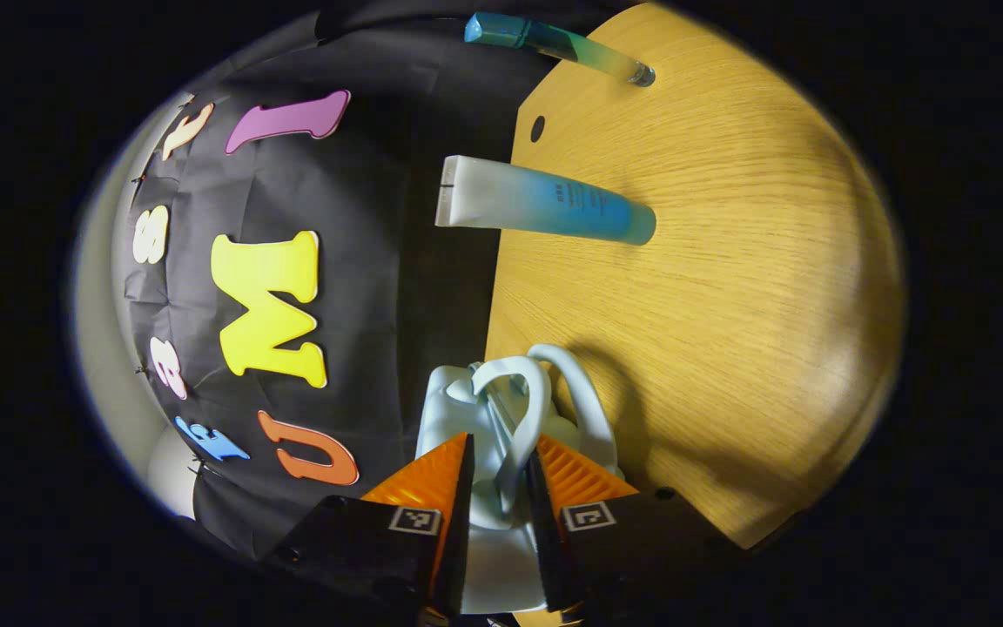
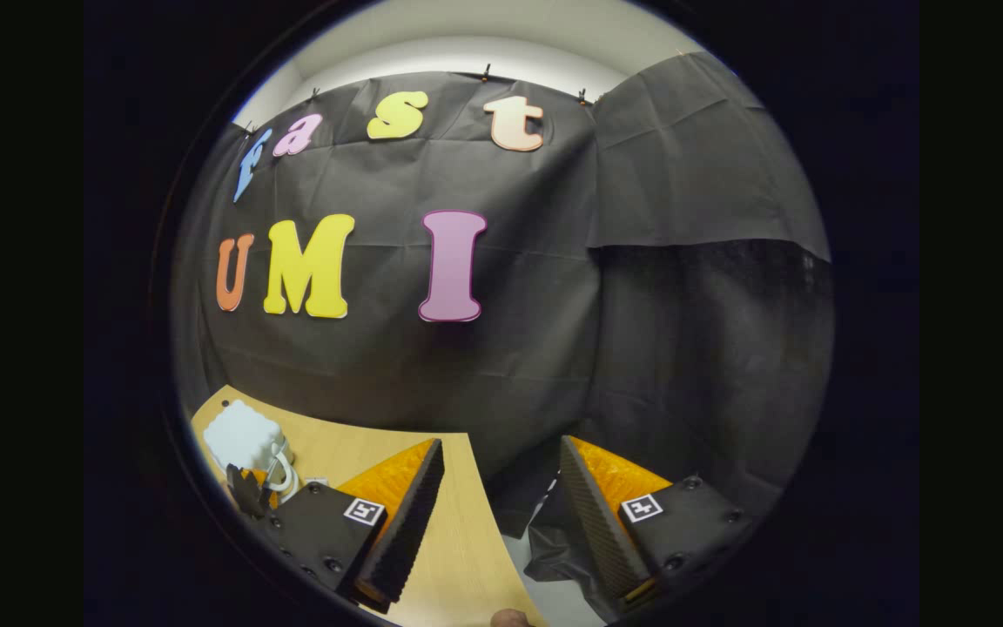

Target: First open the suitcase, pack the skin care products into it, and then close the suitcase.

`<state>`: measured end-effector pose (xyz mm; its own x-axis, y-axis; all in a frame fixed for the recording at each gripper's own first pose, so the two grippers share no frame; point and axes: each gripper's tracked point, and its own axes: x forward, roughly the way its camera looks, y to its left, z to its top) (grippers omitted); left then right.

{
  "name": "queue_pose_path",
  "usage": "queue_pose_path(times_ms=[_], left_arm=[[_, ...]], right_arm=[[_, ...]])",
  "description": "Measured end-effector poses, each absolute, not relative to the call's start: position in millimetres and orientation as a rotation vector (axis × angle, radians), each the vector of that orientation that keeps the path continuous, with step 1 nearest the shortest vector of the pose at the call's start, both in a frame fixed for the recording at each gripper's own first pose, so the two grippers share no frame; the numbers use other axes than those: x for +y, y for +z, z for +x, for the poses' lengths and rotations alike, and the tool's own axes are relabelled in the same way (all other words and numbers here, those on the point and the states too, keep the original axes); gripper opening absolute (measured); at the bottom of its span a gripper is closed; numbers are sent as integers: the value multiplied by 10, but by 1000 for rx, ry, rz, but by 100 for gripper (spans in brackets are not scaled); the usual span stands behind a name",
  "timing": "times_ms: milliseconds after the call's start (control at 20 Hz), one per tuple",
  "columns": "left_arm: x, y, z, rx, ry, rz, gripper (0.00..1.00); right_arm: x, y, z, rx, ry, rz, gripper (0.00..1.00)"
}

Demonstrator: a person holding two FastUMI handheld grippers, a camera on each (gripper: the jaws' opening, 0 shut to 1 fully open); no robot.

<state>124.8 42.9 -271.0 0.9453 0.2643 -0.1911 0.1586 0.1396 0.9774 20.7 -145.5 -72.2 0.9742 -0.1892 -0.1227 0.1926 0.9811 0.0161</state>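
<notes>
Both grippers are in sight from where I stand. On the left gripper (image 1: 501,488), the two orange fingers (image 1: 432,479) sit narrow, closed in on one of the pale handles (image 1: 523,418) of the small light-blue suitcase (image 1: 458,409); the handle loop runs down between them and both pads press against it. That suitcase sits at the near edge of the wooden table (image 1: 728,305), and its lid looks closed. Farther along the table, well apart from the case, a white-and-blue tube (image 1: 545,205) stands on its cap, and beyond it a slimmer teal tube (image 1: 558,43) stands near the far edge.

Over on the other side, the right gripper (image 2: 501,505) hangs with its fingers spread wide and nothing between them, pointed at the black cloth wall (image 2: 554,348) past the table corner (image 2: 458,540). In the right gripper view the suitcase (image 2: 245,440) shows small at the lower left, with the left gripper (image 2: 249,488) just at its handles.
</notes>
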Motion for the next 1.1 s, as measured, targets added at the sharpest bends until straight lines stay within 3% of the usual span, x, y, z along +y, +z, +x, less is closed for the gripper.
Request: queue_pose_path(times_ms=[150, 250, 300, 350, 850, 1100], left_arm=[[382, -2730, 1229, 358, 74, 1458, 14], [403, -2717, 1267, 354, 64, 1460, 10], [401, -2676, 1269, 345, 62, 1448, 3], [403, -2639, 1266, 334, 66, 1427, 7], [707, -1602, 1076, 206, 107, 1054, 3], [1351, -944, 1005, 182, 125, 803, 2]], right_arm=[[-1428, -736, 200, 128, -184, 23, 80], [-1393, -732, 210, 131, -178, 18, 80], [-1369, -719, 214, 129, -174, 13, 80], [-1345, -705, 216, 126, -170, 7, 80], [-933, -501, 372, 102, -187, -24, 80], [-426, -340, 535, 102, -213, 3, 80]])
